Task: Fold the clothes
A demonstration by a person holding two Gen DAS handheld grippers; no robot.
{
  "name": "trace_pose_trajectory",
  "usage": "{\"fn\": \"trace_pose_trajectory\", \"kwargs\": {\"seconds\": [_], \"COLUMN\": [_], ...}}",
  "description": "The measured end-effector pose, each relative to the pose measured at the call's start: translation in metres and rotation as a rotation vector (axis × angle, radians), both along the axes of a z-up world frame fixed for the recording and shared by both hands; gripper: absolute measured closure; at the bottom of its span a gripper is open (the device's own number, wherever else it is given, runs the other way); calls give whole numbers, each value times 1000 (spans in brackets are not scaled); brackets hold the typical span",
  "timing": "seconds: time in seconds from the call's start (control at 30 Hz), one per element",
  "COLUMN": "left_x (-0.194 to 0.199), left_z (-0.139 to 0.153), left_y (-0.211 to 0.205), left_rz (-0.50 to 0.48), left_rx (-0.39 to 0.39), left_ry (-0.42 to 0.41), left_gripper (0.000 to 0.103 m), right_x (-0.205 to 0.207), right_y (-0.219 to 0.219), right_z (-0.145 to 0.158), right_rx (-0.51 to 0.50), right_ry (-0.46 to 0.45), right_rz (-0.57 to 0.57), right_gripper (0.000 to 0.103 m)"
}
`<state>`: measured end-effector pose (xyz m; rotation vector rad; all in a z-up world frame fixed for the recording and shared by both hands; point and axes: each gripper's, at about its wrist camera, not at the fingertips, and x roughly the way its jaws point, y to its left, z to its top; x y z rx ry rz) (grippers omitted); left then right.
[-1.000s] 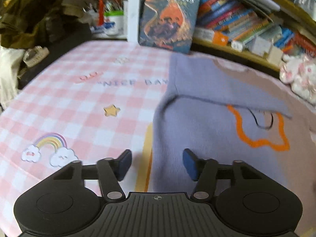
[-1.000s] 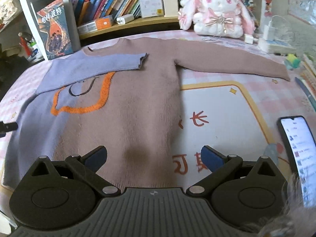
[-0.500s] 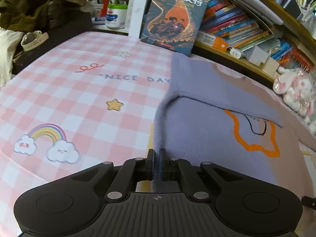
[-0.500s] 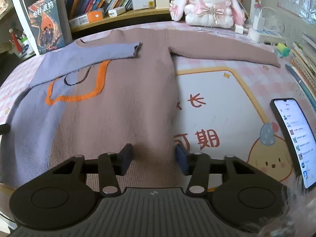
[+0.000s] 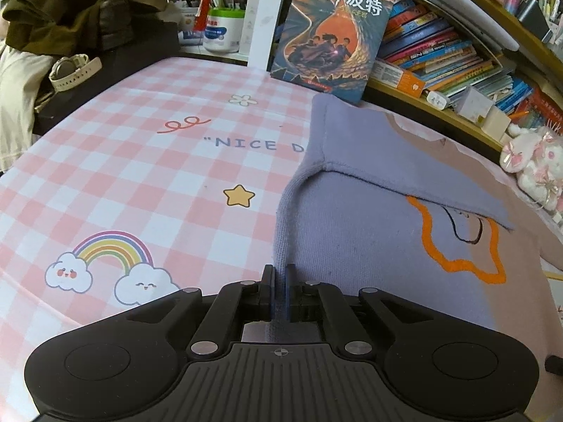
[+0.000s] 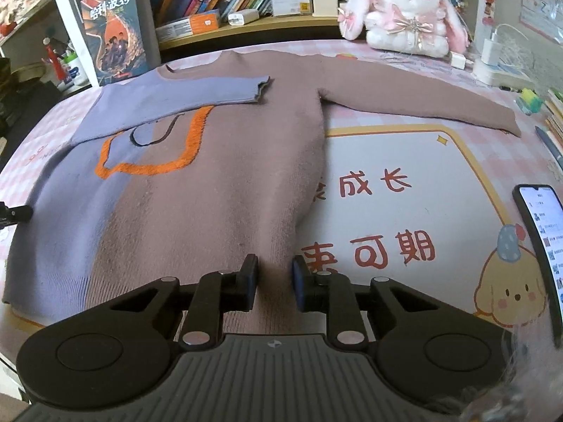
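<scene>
Lilac-and-mauve sweater — orange outline — on pink-checked tablecloth

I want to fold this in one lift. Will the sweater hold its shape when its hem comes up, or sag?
The sweater will probably sag: it is soft knit, and where the left tool pinches its hem it already bunches into a ridge. The spread brown sleeve would likely trail loose. The fuzzy knit should not slip from the pads.

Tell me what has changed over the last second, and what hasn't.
The left hand-held gripper went from open to shut on the purple hem edge of the purple-and-brown knitted sweater. The right hand-held gripper narrowed around the brown hem but a gap remains, so it is not yet clamped. The sweater lies as before: purple sleeve folded across the chest, brown sleeve stretched out.
</scene>
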<state>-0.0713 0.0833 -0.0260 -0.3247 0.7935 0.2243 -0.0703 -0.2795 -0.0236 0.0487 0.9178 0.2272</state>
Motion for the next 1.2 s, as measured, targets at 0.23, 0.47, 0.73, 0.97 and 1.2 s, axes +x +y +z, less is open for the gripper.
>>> {"fn": "trace_pose_trajectory", "kwargs": {"seconds": [0.23, 0.47, 0.73, 0.97, 1.2], "left_x": [-6, -29, -36, -34, -29], "left_z": [11, 30, 28, 25, 22], "left_y": [-2, -37, -62, -69, -74], "left_rz": [13, -96, -273, -324, -302], "left_rx": [55, 175, 192, 167, 152], "left_ry": [-7, -106, -129, -132, -114], "left_gripper": [75, 40, 20, 18, 17], "right_x": [-8, -24, -43, -52, -50], "right_y": [3, 11, 22, 22, 18], "right_z": [7, 19, 28, 30, 29], "right_rx": [-21, -46, -87, -116, -117], "right_ry": [-30, -94, -132, -128, -126], "right_rz": [-60, -126, -167, -200, -194], "right_gripper": [49, 13, 0, 0, 0]}}
